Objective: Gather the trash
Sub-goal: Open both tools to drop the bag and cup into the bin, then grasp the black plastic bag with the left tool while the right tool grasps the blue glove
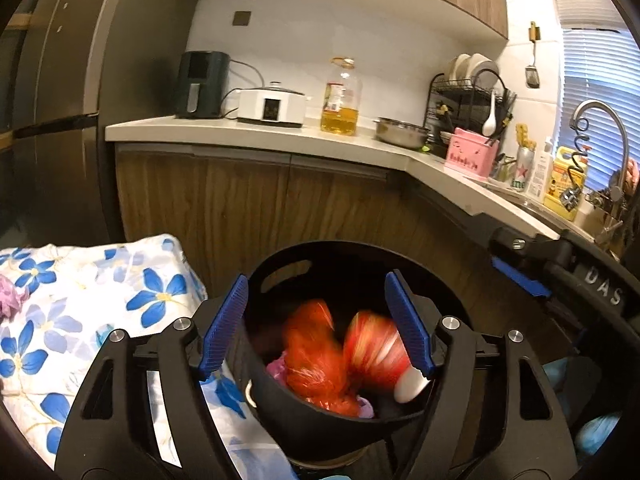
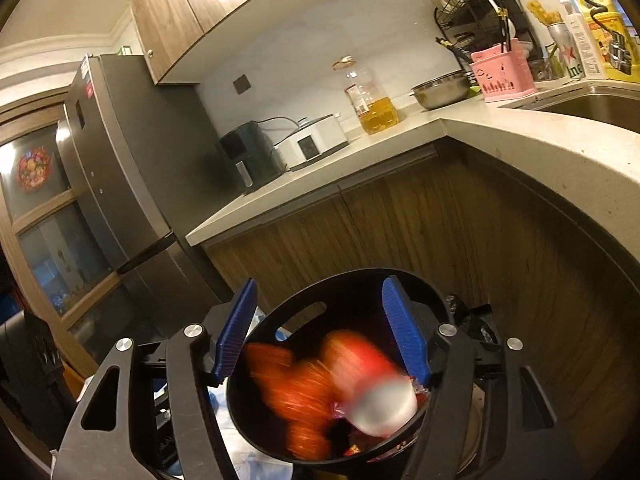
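While both claws stand wide open over it, the black bin (image 1: 340, 360) occupies the lower centre of each wrist view, tilted so that its round mouth faces the cameras. The dark refrigerator (image 2: 120, 168) stands at the left end of the light bench (image 1: 248, 132), which runs above wooden cabinet doors (image 1: 248, 204) and turns a corner toward the sink (image 2: 592, 108). A blue-flowered cloth (image 1: 80, 312) lies just left of the bin. On the bench stand a dark air fryer (image 1: 202, 84), a white cooker (image 1: 272, 106), an oil bottle (image 1: 340, 98), a steel bowl (image 1: 402, 132) and a pink utensil caddy (image 1: 472, 152), with a dish rack (image 1: 468, 92) behind. The left claw (image 1: 316, 324) holds nothing; its blue pads frame the bin mouth, one on each side. The right claw (image 2: 320, 328) is likewise spread and holds nothing, framing the same opening. Inside the bin lie orange-red plastic bags (image 1: 316, 360) and a blurred red wrapper with a white end (image 1: 380, 352); the wrapper sits near the right pad in both views, whether touching cannot be told. A pink scrap (image 1: 280, 368) shows beneath the bags.
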### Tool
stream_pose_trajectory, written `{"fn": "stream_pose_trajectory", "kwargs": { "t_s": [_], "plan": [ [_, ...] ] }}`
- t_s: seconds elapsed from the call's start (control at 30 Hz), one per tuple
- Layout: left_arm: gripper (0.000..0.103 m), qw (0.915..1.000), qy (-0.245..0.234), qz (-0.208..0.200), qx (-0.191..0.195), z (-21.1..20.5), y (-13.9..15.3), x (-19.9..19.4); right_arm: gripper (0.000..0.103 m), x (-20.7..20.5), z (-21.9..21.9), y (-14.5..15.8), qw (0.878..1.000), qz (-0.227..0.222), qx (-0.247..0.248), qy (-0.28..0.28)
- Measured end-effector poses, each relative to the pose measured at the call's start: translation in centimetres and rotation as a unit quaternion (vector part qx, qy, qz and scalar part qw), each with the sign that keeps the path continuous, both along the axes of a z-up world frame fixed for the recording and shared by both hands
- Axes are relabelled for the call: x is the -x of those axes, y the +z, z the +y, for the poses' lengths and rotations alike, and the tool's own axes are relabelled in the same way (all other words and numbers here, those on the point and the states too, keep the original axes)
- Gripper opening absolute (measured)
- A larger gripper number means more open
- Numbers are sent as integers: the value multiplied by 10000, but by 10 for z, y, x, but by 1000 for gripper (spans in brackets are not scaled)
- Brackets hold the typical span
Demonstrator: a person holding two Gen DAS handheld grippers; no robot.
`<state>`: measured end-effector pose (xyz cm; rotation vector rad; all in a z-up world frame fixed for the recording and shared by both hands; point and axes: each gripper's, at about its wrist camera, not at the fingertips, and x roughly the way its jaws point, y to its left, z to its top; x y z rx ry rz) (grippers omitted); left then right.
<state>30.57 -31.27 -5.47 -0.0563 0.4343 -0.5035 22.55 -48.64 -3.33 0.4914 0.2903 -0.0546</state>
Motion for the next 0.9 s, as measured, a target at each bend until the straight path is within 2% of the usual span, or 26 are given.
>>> {"fn": "stream_pose_trajectory", "kwargs": {
  "t_s": [0.27,0.47,0.73,0.9],
  "plan": [
    [73,9988,449,52,178,35,2,9,69,9,32,5,9975,40,709,53],
    [74,9950,977,-41,180,76,3,33,70,14,57,0,9960,65,841,290],
    [76,9845,1749,-129,50,137,-2,71,70,25,105,-2,9920,18,1052,695],
    [76,9741,2239,-289,-153,177,-2,95,70,28,134,-5,9890,59,1170,906]
  ]
}}
